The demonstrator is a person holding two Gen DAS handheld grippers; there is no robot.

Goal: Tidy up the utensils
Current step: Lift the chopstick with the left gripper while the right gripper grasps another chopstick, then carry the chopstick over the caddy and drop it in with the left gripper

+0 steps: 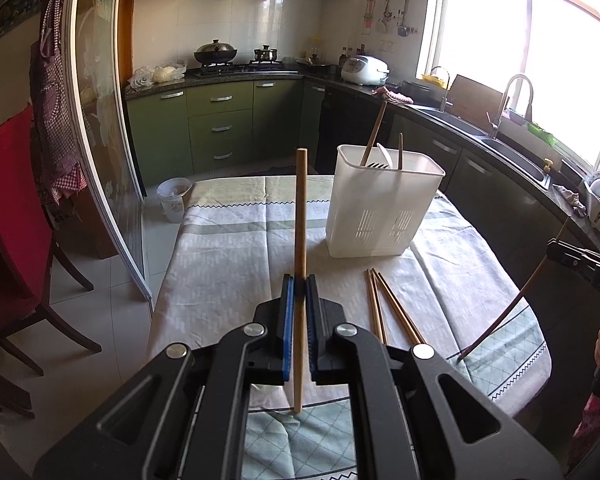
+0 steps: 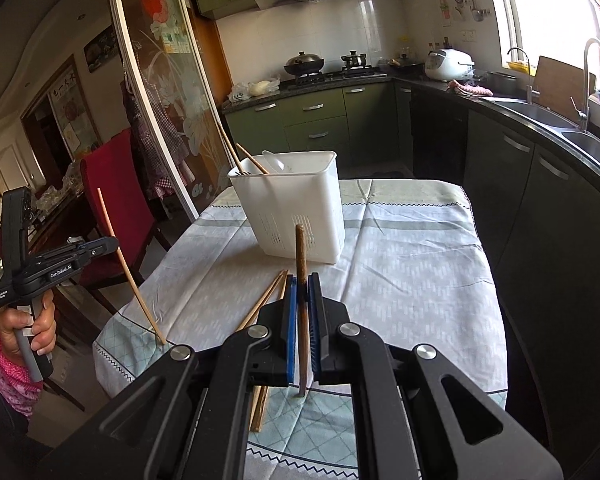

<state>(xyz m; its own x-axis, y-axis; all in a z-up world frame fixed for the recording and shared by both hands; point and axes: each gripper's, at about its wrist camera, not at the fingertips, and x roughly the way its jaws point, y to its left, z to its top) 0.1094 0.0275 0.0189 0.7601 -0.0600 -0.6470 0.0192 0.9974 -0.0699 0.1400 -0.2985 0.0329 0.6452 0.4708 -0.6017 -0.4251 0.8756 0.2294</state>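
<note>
Right up close, the left gripper (image 1: pixel 299 280) has its blue pads pinched tight on a pale chopstick (image 1: pixel 301 208), which stands nearly upright, its lower tip down at the patterned tablecloth (image 1: pixel 228 248). Over on the other side, the right gripper (image 2: pixel 303 278) is clamped the same way on a darker chopstick (image 2: pixel 300 248), also near vertical with its lower end at the cloth. From the right wrist view you can see a hand (image 2: pixel 32 324) in a pink sleeve gripping the left tool's handle, off the table's left edge. Just past the jaws, loose chopsticks (image 1: pixel 384 304) lie flat on the cloth, fanned slightly, close together. Beyond them, toward the table's far half, stands the white utensil holder (image 1: pixel 380 204), upright, slotted near its base, already carrying a couple of wooden sticks, a fork and something white. Farther back there's a red chair (image 1: pixel 12 216) on the left, green cabinets, a stove with a wok (image 1: pixel 215 53), and a rice cooker (image 1: pixel 364 69) by the bright window.
</note>
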